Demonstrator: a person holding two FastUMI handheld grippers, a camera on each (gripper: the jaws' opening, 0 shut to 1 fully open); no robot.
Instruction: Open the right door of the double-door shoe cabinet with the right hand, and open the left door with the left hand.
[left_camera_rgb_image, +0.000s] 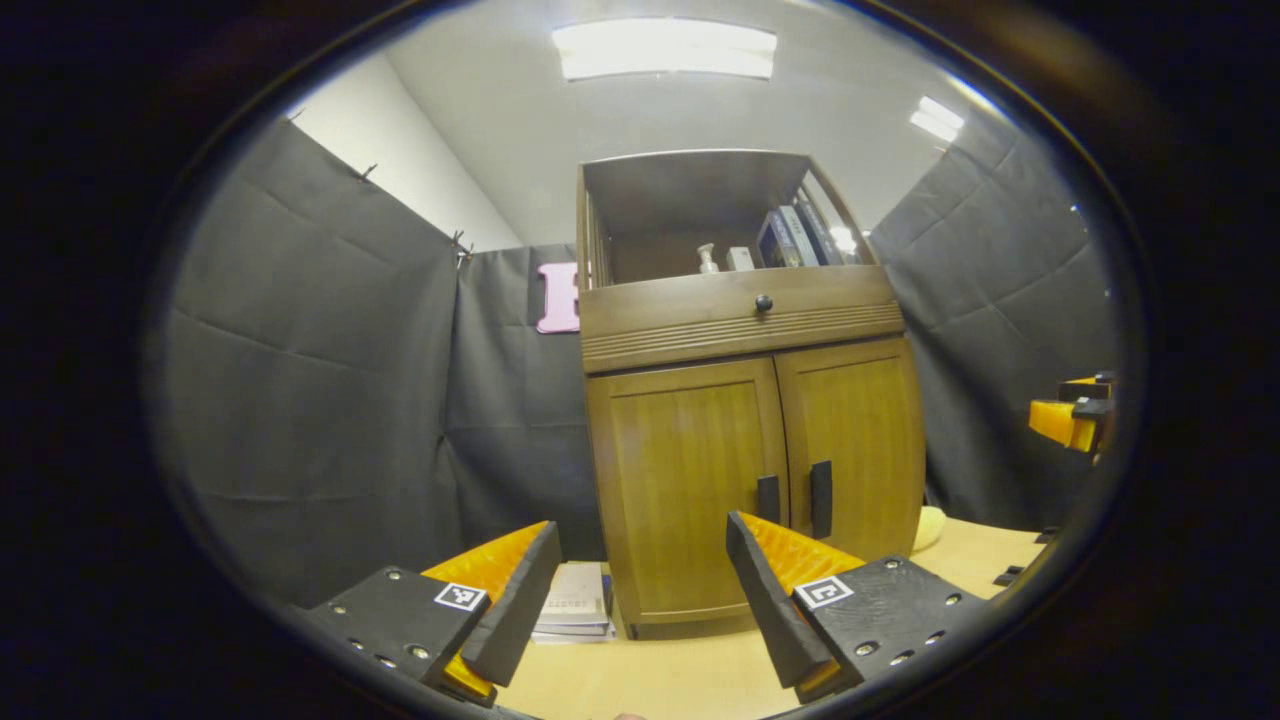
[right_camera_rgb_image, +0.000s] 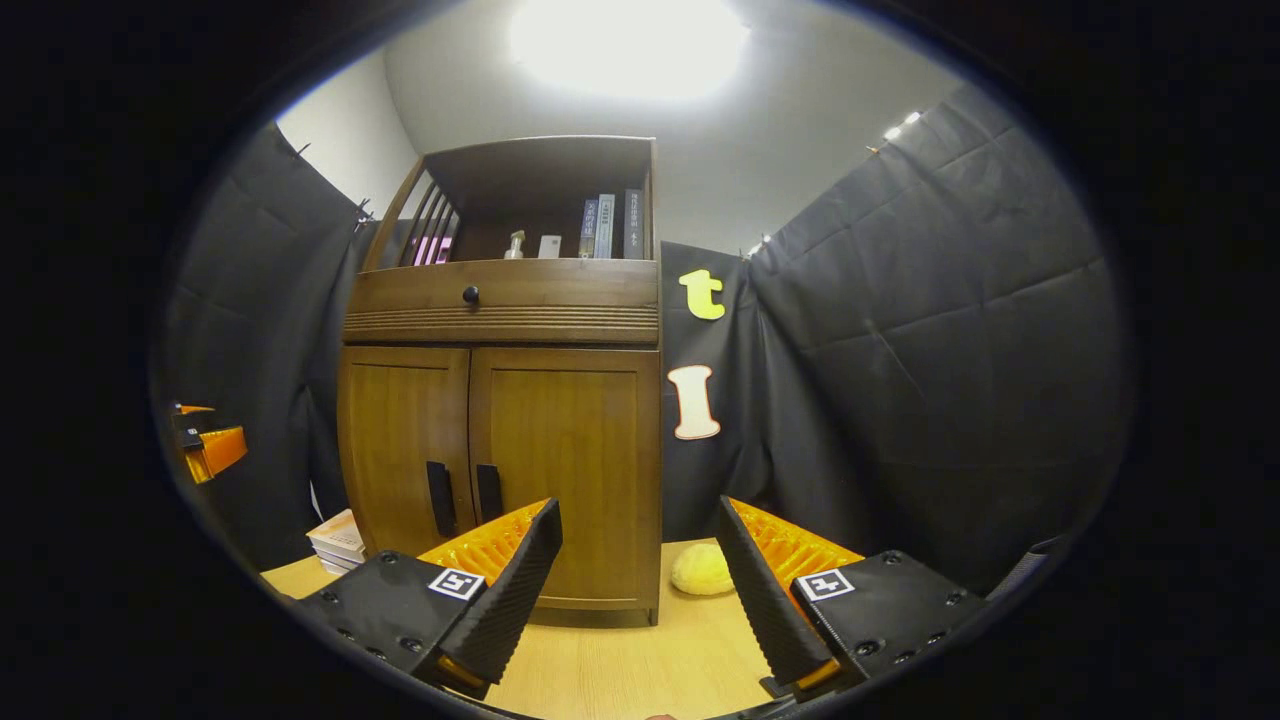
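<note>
- While you hold both tools back from the shoe cabinet (left_camera_rgb_image: 745, 400), your left gripper (left_camera_rgb_image: 645, 565) is aimed slightly upward at it, with its fingers spread wide and nothing between them.
- Leftmost in the left gripper view, a stack of books (left_camera_rgb_image: 575, 605) lies on the table (left_camera_rgb_image: 680, 670) just beside the cabinet's base.
- Next comes the left door (left_camera_rgb_image: 685, 485), shut, with its dark handle (left_camera_rgb_image: 767, 498) near the centre seam; your left gripper's inner finger overlaps that door's lower corner in the picture, but I cannot tell that it touches.
- Beside it, the right door (left_camera_rgb_image: 855, 440) is shut as well, its handle (left_camera_rgb_image: 821, 498) close to the seam.
- Far right in that view, your right gripper (left_camera_rgb_image: 1072, 420) shows at the edge, well apart from the cabinet.
- From the right gripper view, your right gripper (right_camera_rgb_image: 640, 560) also tilts upward, level across its two fingers, jaws wide apart and empty.
- Both doors stand closed there too, handles side by side, clear of the fingers.
- Right of the cabinet's base, a yellow soft object (right_camera_rgb_image: 702, 570) rests on the table.
</note>
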